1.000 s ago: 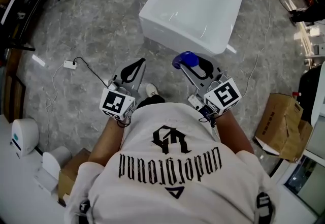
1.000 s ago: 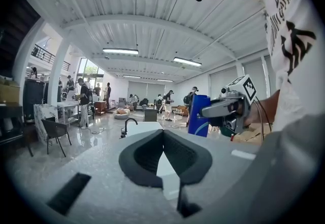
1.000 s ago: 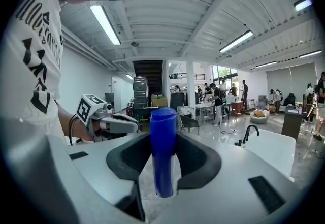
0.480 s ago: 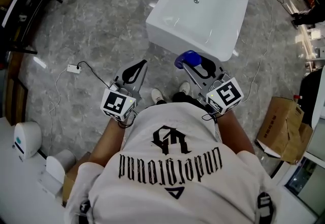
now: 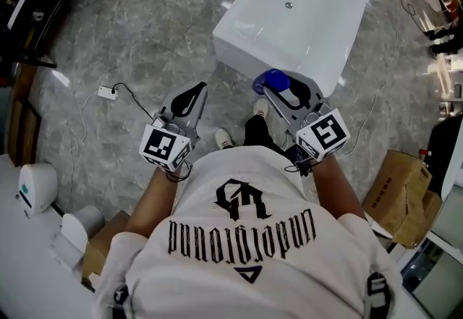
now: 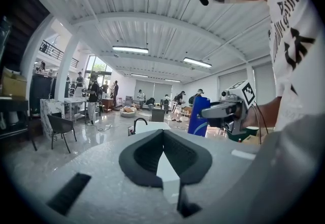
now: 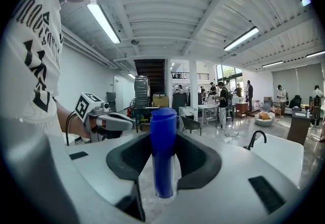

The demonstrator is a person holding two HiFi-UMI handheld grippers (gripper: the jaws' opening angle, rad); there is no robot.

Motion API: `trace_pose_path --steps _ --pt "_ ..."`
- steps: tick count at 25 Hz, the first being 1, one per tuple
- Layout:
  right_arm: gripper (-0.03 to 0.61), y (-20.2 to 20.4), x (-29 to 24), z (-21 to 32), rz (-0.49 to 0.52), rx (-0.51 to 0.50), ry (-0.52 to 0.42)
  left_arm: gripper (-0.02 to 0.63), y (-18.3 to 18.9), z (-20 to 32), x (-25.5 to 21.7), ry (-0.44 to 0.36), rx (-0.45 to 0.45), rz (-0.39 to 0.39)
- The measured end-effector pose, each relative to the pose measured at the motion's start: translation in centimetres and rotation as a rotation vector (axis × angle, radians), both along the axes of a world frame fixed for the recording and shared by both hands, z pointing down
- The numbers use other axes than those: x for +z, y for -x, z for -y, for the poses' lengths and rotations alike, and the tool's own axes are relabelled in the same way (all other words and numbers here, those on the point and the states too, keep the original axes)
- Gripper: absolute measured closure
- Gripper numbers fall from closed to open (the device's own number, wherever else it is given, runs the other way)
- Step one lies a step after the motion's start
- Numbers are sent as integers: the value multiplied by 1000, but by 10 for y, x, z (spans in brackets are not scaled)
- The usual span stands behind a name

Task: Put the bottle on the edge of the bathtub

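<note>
The bottle (image 5: 270,80) is blue and stands upright between the jaws of the right gripper (image 5: 278,89), which is clamped on its lower body. In the right gripper view the pads press on both sides of the bottle (image 7: 163,136), and its cap rises well above the right gripper (image 7: 163,167). Gripping it low and keeping it vertical probably means it can be set straight down on its base without tipping.

From the head view the bottle sits at the near end of the bathtub (image 5: 242,17), overlapping that end's rim. Whether it is over the rim or just short of it, I cannot tell. In the right gripper view the bathtub (image 7: 282,154) and its black faucet (image 7: 254,139) lie ahead and to the right, so I judge the carry unfinished and the bottle not yet set down.

The left gripper (image 5: 191,95) is on the side of the near end away from the bottle, apart from the tub and over the floor (image 5: 130,43). Its jaws are closed tip to tip with nothing between them, as the left gripper (image 6: 163,134) shows in its own view. It seems to be idle, since one grasp is enough for a bottle this light.

The rim looks narrow and smooth, so the base will need to land fully on it before the jaws let go.
</note>
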State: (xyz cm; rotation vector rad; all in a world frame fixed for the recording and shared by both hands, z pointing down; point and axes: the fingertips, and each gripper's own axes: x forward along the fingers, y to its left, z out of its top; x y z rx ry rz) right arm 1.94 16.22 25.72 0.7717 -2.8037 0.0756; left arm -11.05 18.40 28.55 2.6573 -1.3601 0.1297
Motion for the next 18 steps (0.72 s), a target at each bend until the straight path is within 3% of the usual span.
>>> trace_pose_path --steps 18 --pt "423 -49 18 135 0 -111 52 598 -48 117 12 49 -125 15"
